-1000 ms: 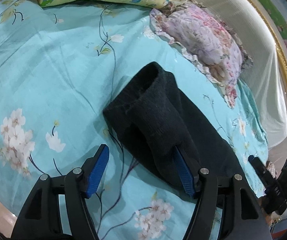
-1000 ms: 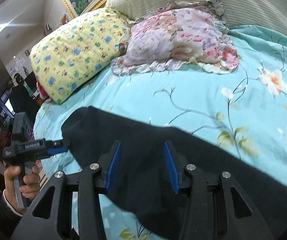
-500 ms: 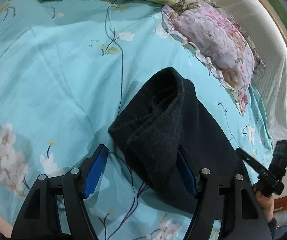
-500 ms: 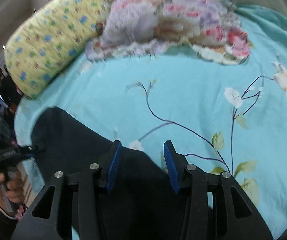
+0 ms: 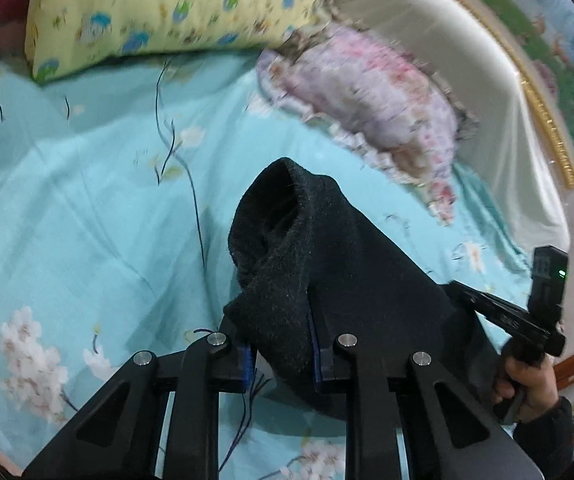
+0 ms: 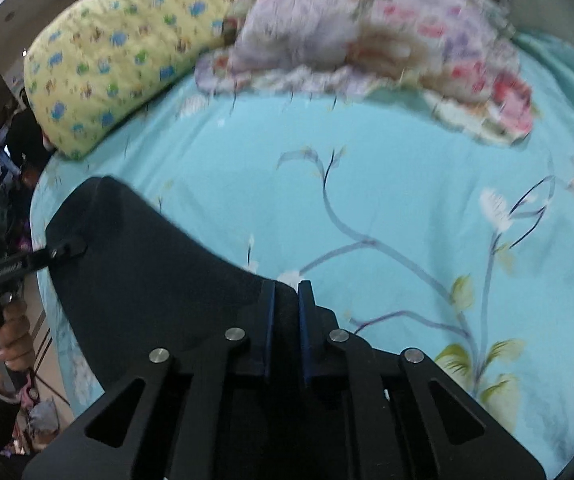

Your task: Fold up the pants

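Observation:
Black pants (image 5: 327,280) lie on a turquoise flowered bedsheet (image 5: 87,200). My left gripper (image 5: 283,356) is shut on one end of the pants, with the thick knit cuff bunched up between its blue pads. My right gripper (image 6: 285,300) is shut on the edge of the other end of the pants (image 6: 159,280). The cloth hangs lifted between the two grippers. The right gripper shows at the right of the left wrist view (image 5: 527,320); the left gripper shows at the left of the right wrist view (image 6: 27,264).
A yellow patterned pillow (image 5: 167,12) and a pink floral pillow (image 5: 387,96) lie at the head of the bed. A padded white headboard (image 5: 467,60) with a gold frame stands behind them. The bed's edge and room clutter (image 6: 15,400) are at lower left.
Both grippers have closed on the pants, the left on the bunched cuff, the right on the edge. The pants have lifted off the sheet; both views are blurred by motion.

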Demonstrator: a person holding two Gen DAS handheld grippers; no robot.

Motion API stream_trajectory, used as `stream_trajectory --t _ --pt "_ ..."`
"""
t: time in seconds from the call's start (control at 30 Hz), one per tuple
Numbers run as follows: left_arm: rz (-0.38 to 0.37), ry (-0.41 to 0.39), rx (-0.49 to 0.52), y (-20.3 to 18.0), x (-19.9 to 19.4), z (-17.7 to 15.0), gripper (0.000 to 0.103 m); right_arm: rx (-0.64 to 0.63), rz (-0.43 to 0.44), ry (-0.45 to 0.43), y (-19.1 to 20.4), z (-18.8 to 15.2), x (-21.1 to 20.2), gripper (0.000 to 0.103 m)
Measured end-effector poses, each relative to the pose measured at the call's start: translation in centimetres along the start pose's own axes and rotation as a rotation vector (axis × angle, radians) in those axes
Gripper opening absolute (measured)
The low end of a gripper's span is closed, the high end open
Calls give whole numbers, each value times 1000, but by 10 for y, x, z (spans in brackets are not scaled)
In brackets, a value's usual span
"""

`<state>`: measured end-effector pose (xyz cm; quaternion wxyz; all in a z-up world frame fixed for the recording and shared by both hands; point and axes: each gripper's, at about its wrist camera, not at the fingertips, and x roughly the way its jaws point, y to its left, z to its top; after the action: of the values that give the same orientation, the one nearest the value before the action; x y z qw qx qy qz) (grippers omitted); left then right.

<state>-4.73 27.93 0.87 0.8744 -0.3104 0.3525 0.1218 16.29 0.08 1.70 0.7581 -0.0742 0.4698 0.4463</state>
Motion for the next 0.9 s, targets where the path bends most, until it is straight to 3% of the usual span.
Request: stream_trajectory --t 0.1,0.27,0.43,0.57,0.7,0.77,0.9 --pt "0 -12 28 1 -3 1 20 -11 -27 -29 3 8 -3 9" --pt "52 24 48 10 16 -3 20 -47 -76 4 10 12 20 9" --pt "94 27 46 14 14 -6 39 2 -82 10 4 7 24 15" --pt "102 -27 31 13 -9 0 54 63 -96 -63 0 0 -8 21" --pt "86 -69 50 -2 -29 7 55 144 -73 -170 -3 -20 -50 47" --pt "68 -69 76 -17 -31 9 60 182 -73 -225 -4 -39 -76 48" --pt "14 -39 170 -57 -24 5 60 254 -85 -293 -11 -81 -117 48"
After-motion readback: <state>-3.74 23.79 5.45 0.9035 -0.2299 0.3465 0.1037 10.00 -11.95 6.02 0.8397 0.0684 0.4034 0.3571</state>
